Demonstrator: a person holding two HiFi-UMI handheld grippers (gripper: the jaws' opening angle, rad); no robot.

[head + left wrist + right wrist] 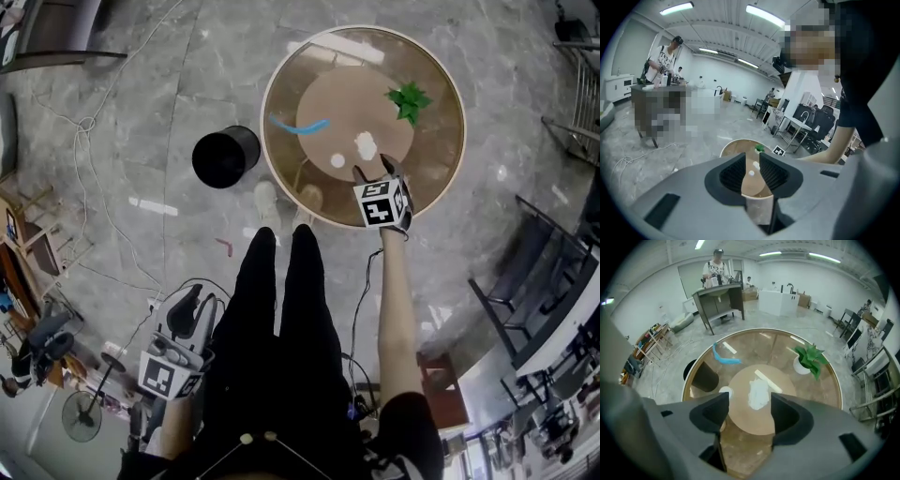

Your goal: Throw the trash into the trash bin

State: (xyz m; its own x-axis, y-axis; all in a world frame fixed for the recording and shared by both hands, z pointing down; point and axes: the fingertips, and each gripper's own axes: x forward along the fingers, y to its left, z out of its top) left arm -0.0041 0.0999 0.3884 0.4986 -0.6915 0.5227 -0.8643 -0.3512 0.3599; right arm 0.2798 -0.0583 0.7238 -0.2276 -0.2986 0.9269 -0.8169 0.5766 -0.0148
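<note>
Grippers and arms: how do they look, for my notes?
Both the left gripper and right gripper are grey, with black pads inside the jaws and a white cube bearing black square markers. Forearms are bare; the right sleeve is short and black.

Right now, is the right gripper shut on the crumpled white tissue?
No: jaws of the right gripper stand apart above the glass table, and the crumpled white tissue lies on it unpinched.

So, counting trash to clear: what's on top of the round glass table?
On it: crumpled white paper, a small white scrap, a blue strip and a potted plant. The right gripper covers part of the near edge.
</note>
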